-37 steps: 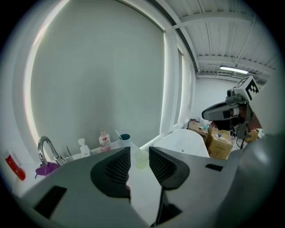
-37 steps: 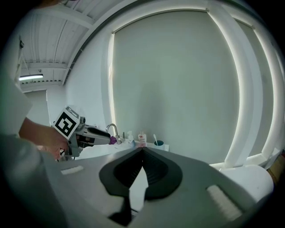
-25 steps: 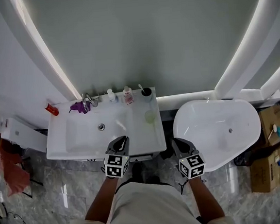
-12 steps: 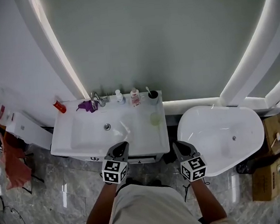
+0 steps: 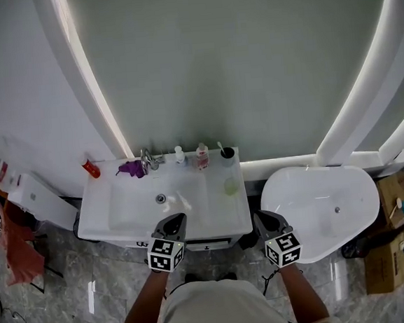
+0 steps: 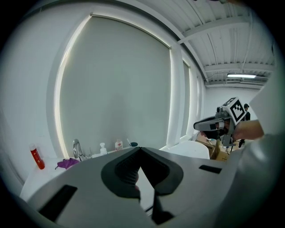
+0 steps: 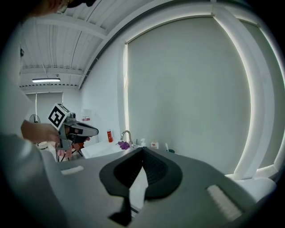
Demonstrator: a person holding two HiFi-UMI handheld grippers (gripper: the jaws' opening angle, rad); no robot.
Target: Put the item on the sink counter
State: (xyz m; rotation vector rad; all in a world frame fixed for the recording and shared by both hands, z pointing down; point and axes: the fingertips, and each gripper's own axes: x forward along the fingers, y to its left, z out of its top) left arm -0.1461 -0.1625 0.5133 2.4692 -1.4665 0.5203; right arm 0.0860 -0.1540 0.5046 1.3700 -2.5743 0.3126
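The white sink counter (image 5: 123, 224) stands against the wall just ahead of me. Along its back are a red bottle (image 5: 90, 168), a purple cloth (image 5: 131, 169) by the faucet (image 5: 148, 159), a small pump bottle (image 5: 179, 154), a pink-labelled bottle (image 5: 202, 156) and a dark cup (image 5: 226, 152). A pale green item (image 5: 230, 186) lies near the right edge. My left gripper (image 5: 173, 221) hovers at the counter's front edge, shut and empty (image 6: 140, 148). My right gripper (image 5: 265, 219) hangs beside the counter's right front corner, also shut with nothing in it (image 7: 142, 148).
A white bathtub (image 5: 319, 210) sits right of the sink. Cardboard boxes (image 5: 395, 239) stand at the far right. A red cloth (image 5: 16, 244) and a white box (image 5: 40, 196) are at the left. The floor is grey marble tile.
The head view has drifted, so the sink now sits lower and further right in it. Both grippers have come back a little from over the counter's front edge.
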